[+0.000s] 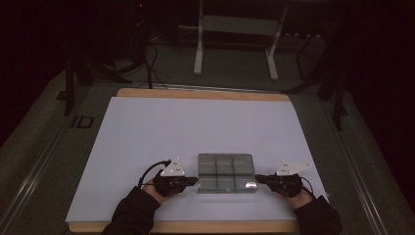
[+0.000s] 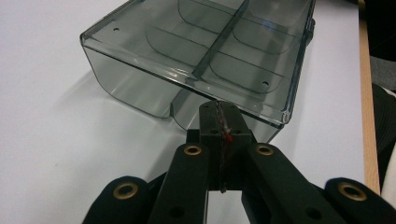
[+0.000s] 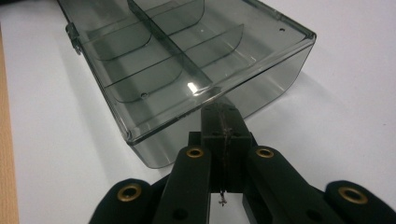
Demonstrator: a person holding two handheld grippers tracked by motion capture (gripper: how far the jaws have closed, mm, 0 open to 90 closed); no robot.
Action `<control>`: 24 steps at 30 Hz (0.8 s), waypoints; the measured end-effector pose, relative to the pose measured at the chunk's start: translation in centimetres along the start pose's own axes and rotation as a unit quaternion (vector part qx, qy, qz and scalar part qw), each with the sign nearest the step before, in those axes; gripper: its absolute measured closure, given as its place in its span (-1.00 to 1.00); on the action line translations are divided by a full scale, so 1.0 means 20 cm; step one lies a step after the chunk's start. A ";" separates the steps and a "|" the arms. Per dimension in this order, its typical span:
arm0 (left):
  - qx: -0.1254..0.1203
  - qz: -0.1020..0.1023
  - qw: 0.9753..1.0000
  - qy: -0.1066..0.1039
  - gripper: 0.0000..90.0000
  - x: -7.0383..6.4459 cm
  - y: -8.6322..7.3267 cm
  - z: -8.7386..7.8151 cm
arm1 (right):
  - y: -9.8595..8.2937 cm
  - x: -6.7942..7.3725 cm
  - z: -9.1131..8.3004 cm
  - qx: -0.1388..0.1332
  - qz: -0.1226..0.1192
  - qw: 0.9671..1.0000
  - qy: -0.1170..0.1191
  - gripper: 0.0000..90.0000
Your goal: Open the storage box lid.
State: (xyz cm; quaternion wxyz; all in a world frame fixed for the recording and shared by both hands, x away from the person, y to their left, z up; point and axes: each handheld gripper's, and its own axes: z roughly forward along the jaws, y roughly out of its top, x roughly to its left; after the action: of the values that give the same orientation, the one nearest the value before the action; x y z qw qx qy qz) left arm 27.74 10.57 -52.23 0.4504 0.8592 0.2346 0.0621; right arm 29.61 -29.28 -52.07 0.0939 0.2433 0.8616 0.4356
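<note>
A smoky clear plastic box [image 1: 226,173] with a closed lid and several compartments lies flat on the white sheet near the front of the table. My left gripper [image 1: 194,181] is at its left side, my right gripper [image 1: 258,179] at its right side. In the left gripper view the jaws [image 2: 219,108] are pressed together, tips at the box [image 2: 196,51] rim beside a notch in its wall. In the right gripper view the jaws [image 3: 219,111] are likewise together, tips right at the box [image 3: 177,70] end wall. Nothing is held between either pair.
The white sheet [image 1: 161,132] covers a wooden tabletop [image 1: 195,93] whose edge shows at the back and front. Dark sleeves [image 1: 129,215] enter from the bottom. Behind the table stand a metal frame's legs [image 1: 198,58] and loose cables [image 1: 151,68] on the floor.
</note>
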 end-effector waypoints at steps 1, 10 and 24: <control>0.000 -0.001 1.000 -0.001 1.00 0.00 0.00 0.00 | 0.00 0.00 0.00 0.001 0.000 1.000 0.001 1.00; -0.010 -0.001 1.000 -0.003 1.00 0.00 0.02 0.00 | 0.01 0.00 -0.01 -0.012 0.006 1.000 0.013 1.00; -0.027 -0.013 0.999 0.018 0.55 0.03 0.04 0.00 | 0.05 -0.01 -0.02 -0.021 -0.003 1.000 -0.011 0.64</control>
State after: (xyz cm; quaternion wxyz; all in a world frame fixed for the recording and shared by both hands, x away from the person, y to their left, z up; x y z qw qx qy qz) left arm 28.58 10.52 -51.57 0.4697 0.8425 0.2522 0.0774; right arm 29.94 -29.15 -51.02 0.1100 0.2438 0.8516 0.4509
